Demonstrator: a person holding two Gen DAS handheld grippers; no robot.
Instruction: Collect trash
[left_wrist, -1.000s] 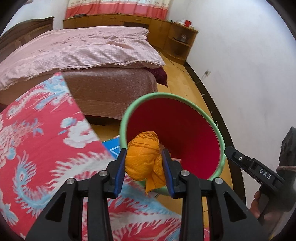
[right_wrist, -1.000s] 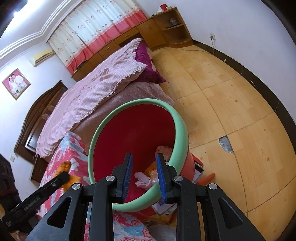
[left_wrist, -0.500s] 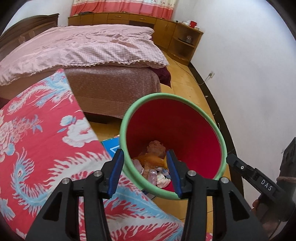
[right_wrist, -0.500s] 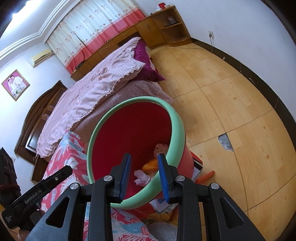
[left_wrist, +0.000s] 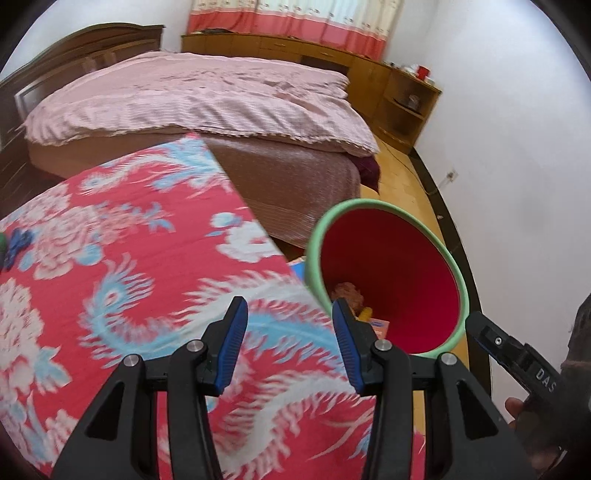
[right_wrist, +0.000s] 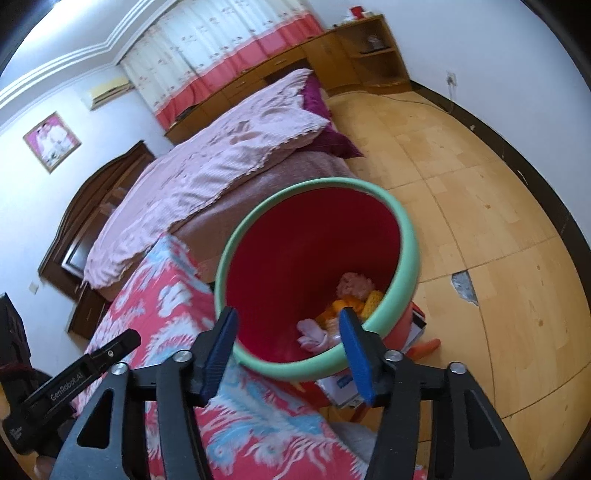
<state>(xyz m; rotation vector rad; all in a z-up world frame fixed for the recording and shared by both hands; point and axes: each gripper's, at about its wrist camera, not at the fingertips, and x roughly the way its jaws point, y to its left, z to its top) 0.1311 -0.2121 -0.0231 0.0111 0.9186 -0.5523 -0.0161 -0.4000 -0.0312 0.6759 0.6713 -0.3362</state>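
Bedroom, trash (right_wrist: 347, 306) in bin (right_wrist: 408, 254), beyond jaws

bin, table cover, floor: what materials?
Bin: probably plastic, red wall with a smooth mint-green rolled rim, matte to slightly glossy. Table cover: printed fabric, red with blue and white feather pattern, no shine, drapes over the edge. Floor: glossy wood-look squares with visible seams; one chipped patch exposes grey beneath.

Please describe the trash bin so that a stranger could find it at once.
Look at the foot of the pink bed, where a red flowered cloth ends. The bin stands there on the wooden floor. It alone is round, red inside with a pale green rim, and holds trash.
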